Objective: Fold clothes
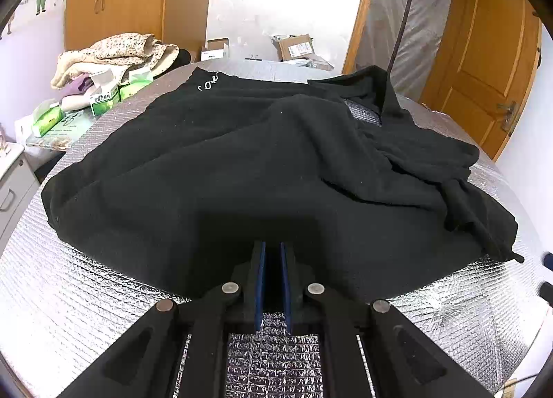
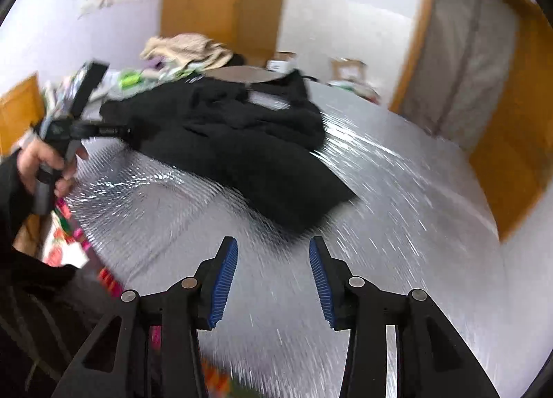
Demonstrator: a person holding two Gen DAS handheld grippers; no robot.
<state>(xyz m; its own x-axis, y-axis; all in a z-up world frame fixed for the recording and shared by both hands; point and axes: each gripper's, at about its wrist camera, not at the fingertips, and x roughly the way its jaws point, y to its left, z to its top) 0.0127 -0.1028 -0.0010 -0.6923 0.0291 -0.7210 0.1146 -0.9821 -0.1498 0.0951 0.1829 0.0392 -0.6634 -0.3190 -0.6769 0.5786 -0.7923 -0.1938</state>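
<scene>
Here the left gripper (image 1: 273, 252) pinches the black garment's (image 1: 242, 156) near hem.

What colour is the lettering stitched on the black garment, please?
White, on the black garment near its far edge; the lettering shows best in the left wrist view.

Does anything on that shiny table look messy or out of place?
Yes. The black garment lies rumpled on the silver table cover: its right side is bunched into folds, and a gap near the far edge shows the cover through it.
</scene>
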